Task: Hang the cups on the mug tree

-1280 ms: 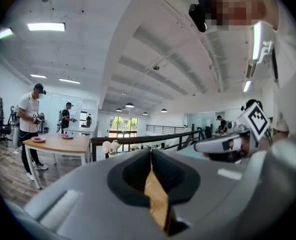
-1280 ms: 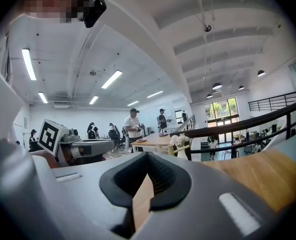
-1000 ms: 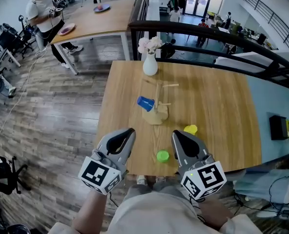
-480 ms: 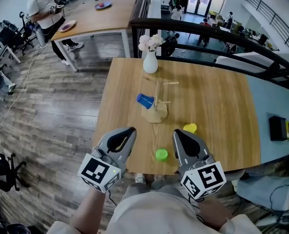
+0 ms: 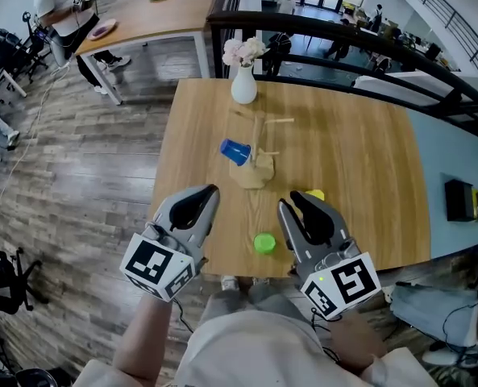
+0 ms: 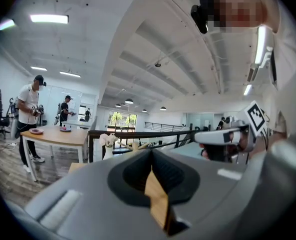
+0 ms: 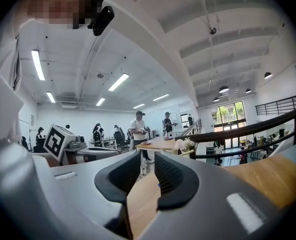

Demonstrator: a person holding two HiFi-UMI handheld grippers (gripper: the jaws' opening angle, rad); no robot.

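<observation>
R gripper (image 5: 291, 201) jaws parted since a sec ago, nothing btwn, L gripper (image 5: 211, 192) pressed together, blue cup (image 5: 235, 151) by mug tree (image 5: 257, 156) at 9 o'clock, green cup (image 5: 263, 243) 6 o'clock, yellow cup (image 5: 314, 194) 5 o'clock.

Vase (image 5: 243, 92) behind mug tree (image 5: 255, 172)

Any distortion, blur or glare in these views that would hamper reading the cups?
Head view: sharp, evenly lit; fisheye bows the table edges, yet the green cup reads clearly. Left gripper view: black circular vignette, ceiling light strip blown out, near jaws soft. Right gripper view: same vignette, near jaws soft, distant people sharp.
</observation>
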